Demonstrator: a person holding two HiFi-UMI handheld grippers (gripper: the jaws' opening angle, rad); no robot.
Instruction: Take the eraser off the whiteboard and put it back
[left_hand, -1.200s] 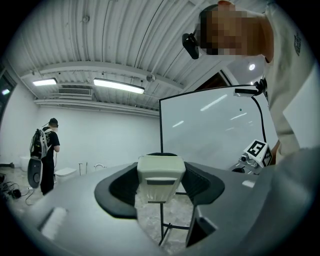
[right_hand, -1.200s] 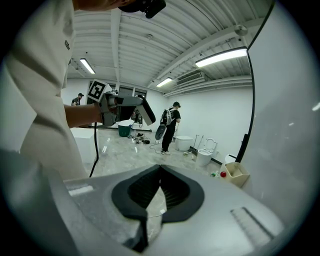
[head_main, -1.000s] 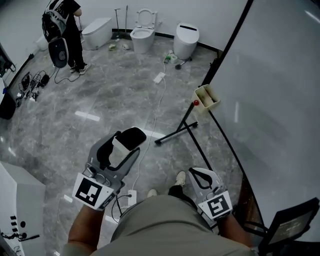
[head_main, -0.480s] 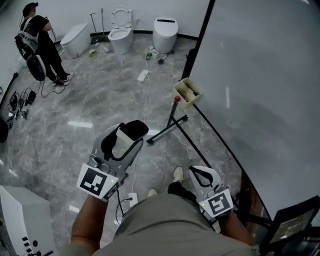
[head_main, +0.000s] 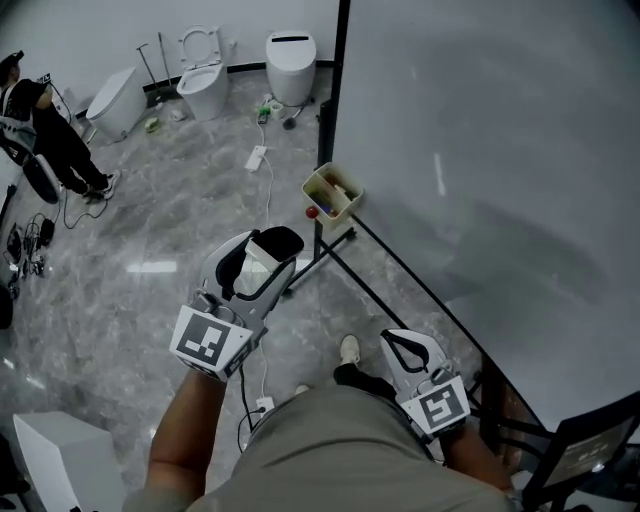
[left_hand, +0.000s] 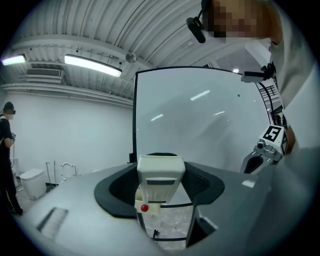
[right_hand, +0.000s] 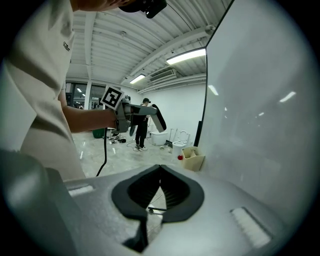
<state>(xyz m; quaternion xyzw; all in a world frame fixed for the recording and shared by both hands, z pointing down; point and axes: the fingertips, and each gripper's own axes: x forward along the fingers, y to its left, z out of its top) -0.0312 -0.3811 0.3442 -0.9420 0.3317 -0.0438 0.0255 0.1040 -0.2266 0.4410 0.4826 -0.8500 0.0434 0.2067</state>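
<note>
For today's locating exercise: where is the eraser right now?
The eraser sits left of centre in the head view, clamped in the left gripper, clear of the whiteboard and just short of the beige tray.

Whiteboard (head_main: 480, 150) cut off; tray (head_main: 325, 205) contents perhaps markers.

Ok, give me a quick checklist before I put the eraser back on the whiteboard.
1. Grip: eraser clamped between the fingers of the left gripper: ok.
2. Dark felt side turned away from that gripper, toward the whiteboard: ok.
3. Felt touching the board: not ok, they are apart.
4. Board surface ahead bare: ok.
5. The right gripper shut, empty, held low and aside: ok.
</note>
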